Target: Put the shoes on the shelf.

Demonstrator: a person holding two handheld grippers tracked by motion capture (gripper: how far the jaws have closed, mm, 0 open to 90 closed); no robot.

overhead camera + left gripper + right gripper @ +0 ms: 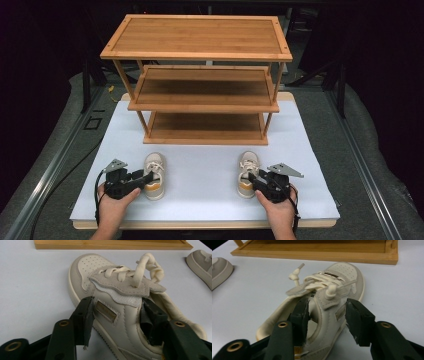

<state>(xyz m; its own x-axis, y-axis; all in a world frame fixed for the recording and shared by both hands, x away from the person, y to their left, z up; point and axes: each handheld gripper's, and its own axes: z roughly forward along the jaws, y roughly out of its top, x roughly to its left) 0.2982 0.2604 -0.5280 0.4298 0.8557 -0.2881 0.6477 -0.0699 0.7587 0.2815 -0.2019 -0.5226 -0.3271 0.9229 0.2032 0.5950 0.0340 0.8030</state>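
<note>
The left gripper (116, 315) has its jaws straddling the side wall of the left shoe (117, 315): one jaw outside against the flank by the small label, the other inside the collar. The pads look to be at the leather but not clearly pressing, so I read the jaws as apart, with the wall between them. The right gripper (327, 317) stands the same way on the right shoe (329, 302), one jaw down in the opening, the other outside and clear of the flank, jaws wide.

Both shoes sit on the bench (210, 165) in front of the rack (200, 90), toes toward it and well apart from each other, the left shoe before the rack's left end, the right shoe before its right end. All three rack shelves are bare.

By my judgement these are light, small sneakers with a soft padded collar and a stiffer sole. The side wall will give and fold under the pads, so a bite low on the wall, near the heel where it is firmest, should hold best. The loose knotted laces (148, 266) could snag on a jaw. Gripped at one side, the toe will likely droop, so a firm squeeze is wanted before lifting toward the rack.
</note>
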